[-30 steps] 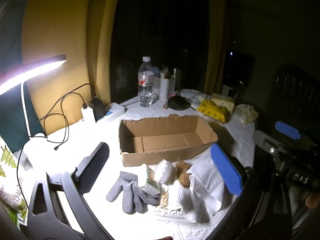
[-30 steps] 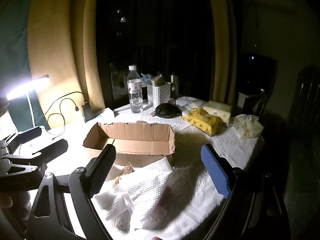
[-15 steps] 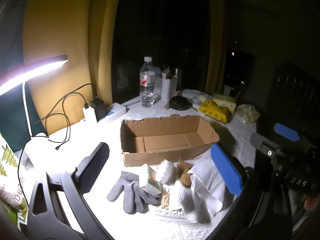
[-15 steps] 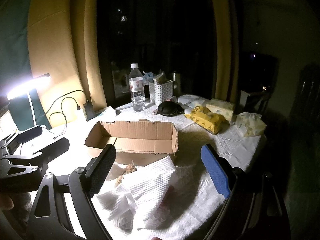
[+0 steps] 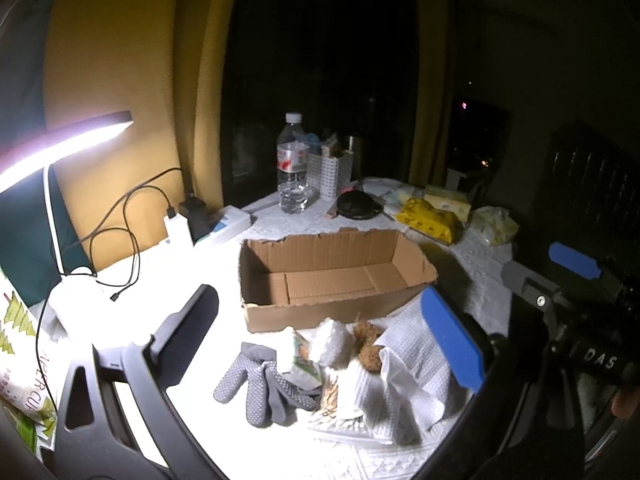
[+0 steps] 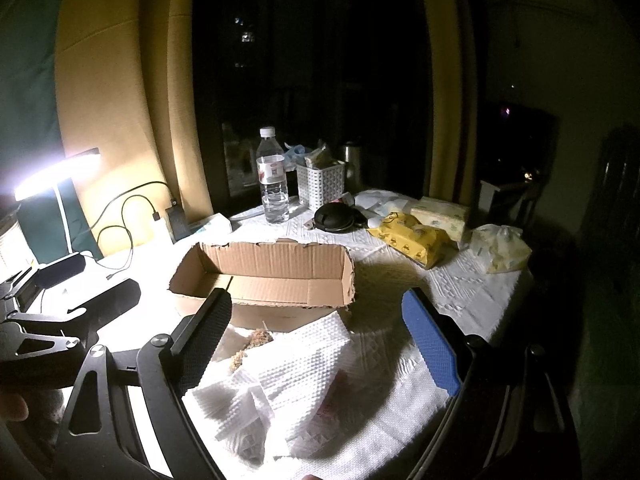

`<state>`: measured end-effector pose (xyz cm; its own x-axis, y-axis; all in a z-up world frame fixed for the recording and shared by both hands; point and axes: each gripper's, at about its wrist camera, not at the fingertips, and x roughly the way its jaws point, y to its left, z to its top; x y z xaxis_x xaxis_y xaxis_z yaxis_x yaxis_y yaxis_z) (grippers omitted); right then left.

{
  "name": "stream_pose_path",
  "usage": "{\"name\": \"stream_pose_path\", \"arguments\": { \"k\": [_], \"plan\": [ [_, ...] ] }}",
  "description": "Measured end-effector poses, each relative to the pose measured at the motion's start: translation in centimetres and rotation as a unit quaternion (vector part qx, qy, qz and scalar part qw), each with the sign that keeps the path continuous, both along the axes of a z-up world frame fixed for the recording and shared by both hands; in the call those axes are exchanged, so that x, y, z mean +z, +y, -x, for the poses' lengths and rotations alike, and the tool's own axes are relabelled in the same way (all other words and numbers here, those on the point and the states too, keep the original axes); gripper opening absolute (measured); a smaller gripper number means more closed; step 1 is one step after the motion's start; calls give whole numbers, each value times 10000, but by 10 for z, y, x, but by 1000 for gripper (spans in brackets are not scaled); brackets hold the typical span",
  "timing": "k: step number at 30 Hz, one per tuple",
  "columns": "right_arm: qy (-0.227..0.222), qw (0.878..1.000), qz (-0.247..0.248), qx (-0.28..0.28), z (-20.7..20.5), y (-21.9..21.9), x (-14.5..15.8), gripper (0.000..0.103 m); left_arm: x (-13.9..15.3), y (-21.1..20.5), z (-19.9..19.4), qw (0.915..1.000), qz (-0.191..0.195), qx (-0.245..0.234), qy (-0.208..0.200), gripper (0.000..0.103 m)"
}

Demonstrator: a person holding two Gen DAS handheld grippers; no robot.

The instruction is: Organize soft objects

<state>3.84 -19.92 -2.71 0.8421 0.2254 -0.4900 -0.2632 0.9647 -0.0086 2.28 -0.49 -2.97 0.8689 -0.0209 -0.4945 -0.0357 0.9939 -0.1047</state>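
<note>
Left gripper [image 5: 320, 340] above counter [image 5: 192, 360], jaws spread wide, nothing between them. Soft pile lies just ahead, between jaw lines: grey glove [image 5: 260, 384], white foam wad [image 5: 330, 340], brown fibre clump [image 5: 366, 346], white paper towel [image 5: 404, 384]. Cardboard box [image 5: 332, 276] just behind pile. Right gripper [image 6: 320, 340] jaws spread, over same towel [image 6: 288, 376]; box [image 6: 272, 276] beyond.

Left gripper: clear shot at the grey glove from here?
Probably yes. The grey glove lies flat on the table's lit near side, between the open fingers of the left gripper, nothing on top. Only its right edge butts against the pile of packets and paper towel; the box sits behind.
</note>
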Motion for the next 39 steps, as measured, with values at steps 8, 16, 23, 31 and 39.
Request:
{"name": "stream_pose_path", "arguments": {
  "k": [8,16,23,31,39],
  "plan": [
    [31,10000,-10,-10,0,-3,1,90,-1,-1,-4,10000,-34,-5,2,102],
    [33,10000,-18,0,0,-4,0,90,-3,-1,-4,10000,-34,-21,7,102],
    [49,10000,-32,-2,0,-4,-1,90,-4,-2,-5,10000,-38,-31,12,102],
    [229,9997,-3,56,-8,-11,-13,90,-16,0,-11,9998,-12,-69,201,102],
    [627,9977,6,239,-22,-15,-43,89,-45,-2,-19,9981,-42,-61,606,102]
  ]
}}
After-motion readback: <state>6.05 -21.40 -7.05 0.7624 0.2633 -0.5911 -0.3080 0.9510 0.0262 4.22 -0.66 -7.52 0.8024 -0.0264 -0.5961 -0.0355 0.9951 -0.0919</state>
